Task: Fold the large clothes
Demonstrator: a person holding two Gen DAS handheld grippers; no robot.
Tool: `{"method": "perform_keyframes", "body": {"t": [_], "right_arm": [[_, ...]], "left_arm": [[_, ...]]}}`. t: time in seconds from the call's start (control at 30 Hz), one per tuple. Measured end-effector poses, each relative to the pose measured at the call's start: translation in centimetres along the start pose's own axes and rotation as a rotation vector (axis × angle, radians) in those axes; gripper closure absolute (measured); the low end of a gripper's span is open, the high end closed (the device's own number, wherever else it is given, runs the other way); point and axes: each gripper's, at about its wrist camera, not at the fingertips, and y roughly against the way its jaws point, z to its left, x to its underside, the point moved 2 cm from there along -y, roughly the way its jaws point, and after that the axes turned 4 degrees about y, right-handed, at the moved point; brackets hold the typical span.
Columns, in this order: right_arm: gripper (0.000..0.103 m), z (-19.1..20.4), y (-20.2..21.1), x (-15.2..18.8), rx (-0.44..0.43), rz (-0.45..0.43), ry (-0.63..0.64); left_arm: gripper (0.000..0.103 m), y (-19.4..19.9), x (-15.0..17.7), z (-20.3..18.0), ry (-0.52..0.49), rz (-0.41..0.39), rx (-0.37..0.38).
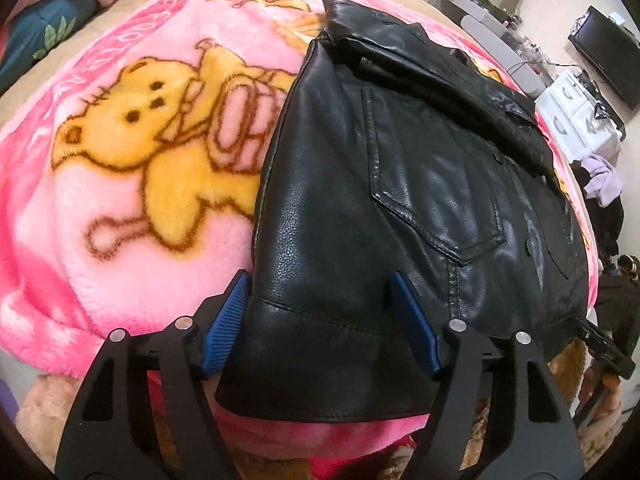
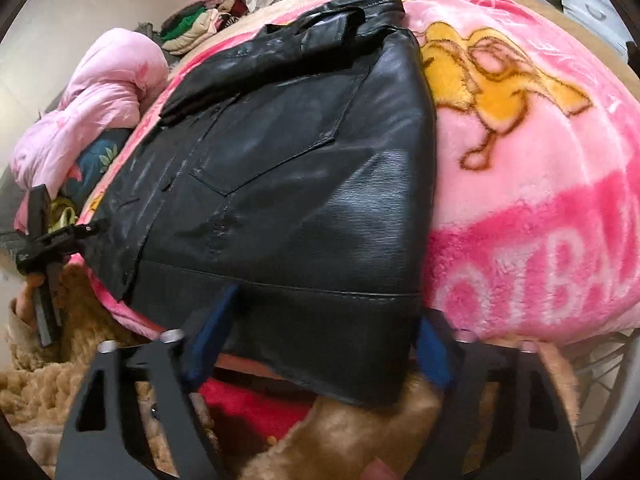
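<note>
The black jacket (image 1: pixel 400 184) lies flat on the pink blanket (image 1: pixel 120 208), hem hanging off the bed edge at 6 o'clock. Left tongs (image 1: pixel 320 320) and right tongs (image 2: pixel 324 344) each straddle a hem corner, wide, not yet pinching. Close on both layers, then lift evenly toward the collar at 12 o'clock.

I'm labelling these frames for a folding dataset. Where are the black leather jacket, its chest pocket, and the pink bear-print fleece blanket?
Black leather jacket (image 1: pixel 320 240): left wrist view, lower front panel.
Chest pocket (image 1: pixel 432 196): left wrist view, pocket face.
Pink bear-print fleece blanket (image 2: pixel 540 168): right wrist view, bare pale-pink patch right of the jacket.
</note>
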Motion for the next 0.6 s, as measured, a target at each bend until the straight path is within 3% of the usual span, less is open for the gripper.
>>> {"method": "perform_keyframes", "body": {"t": [0.1, 0.13, 0.17, 0.23, 0.37, 0.6], "right_arm": [[0.068, 0.8, 1.3, 0.0, -0.042, -0.055, 0.028], [0.079, 1.0, 1.8, -0.1, -0.061, -0.071, 0.032], [0.082, 1.3, 2.3, -0.2, -0.067, -0.089, 0.038], [0.086, 2.0, 3.4, -0.3, -0.065, -0.119, 0.061], [0.09, 2.6, 5.8, -0.5, -0.056, -0.172, 0.087], [0.091, 2.9, 10.1, -2.0, -0.104, -0.295, 0.056]], "left_arm": [[0.054, 0.1, 0.1, -0.3, -0.017, -0.016, -0.016], [0.063, 0.3, 0.1, -0.3, -0.021, -0.022, -0.019], [0.077, 0.6, 0.1, -0.4, -0.021, -0.032, -0.011], [0.088, 1.4, 0.1, -0.5, -0.021, -0.049, 0.015], [0.098, 3.3, 0.4, -0.7, -0.02, -0.088, 0.065], [0.098, 7.9, -0.3, -1.1, 0.003, -0.168, 0.175]]}}
